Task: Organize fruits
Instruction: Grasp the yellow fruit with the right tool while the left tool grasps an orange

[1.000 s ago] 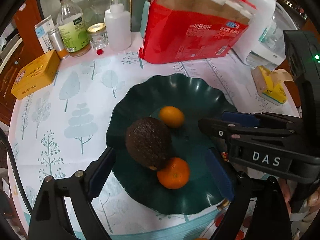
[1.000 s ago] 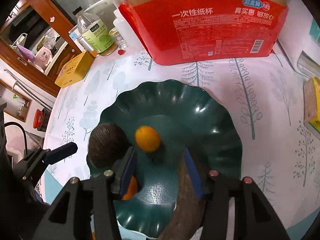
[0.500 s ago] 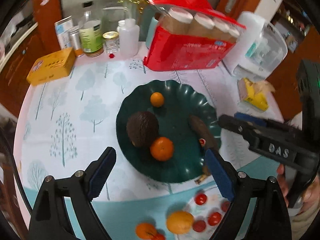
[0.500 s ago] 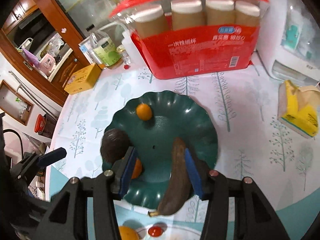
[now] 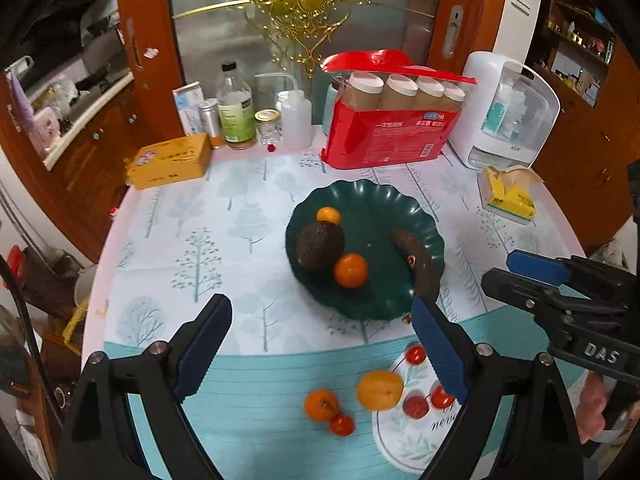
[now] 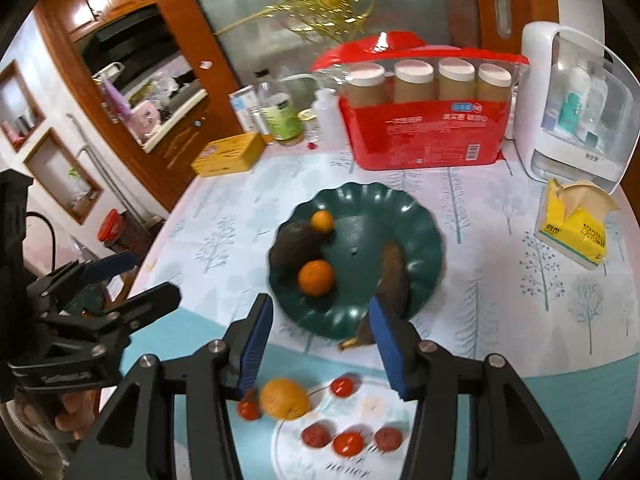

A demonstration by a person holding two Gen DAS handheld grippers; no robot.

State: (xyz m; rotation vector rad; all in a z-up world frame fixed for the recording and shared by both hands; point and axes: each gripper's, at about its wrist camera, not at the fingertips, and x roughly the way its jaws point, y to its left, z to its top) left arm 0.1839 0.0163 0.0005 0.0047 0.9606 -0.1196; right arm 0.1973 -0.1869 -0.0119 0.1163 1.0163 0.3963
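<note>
1. The round table with its tree-print cloth spreads out below and ahead of both my grippers.
2. The dark green scalloped plate sits ahead of my fingertips, between the two grippers.
3. My left gripper is spread wide and holds nothing.
4. My right gripper stands partly apart, with nothing between its pads.
5. A browned banana lies on the plate's right side, its stem over the rim near my right gripper's right finger.
6. An avocado rests on the plate's left side.
7. Two tangerines touch it: one nearer me, one beyond.
8. Loose oranges and cherry tomatoes lie under my fingers.
</note>
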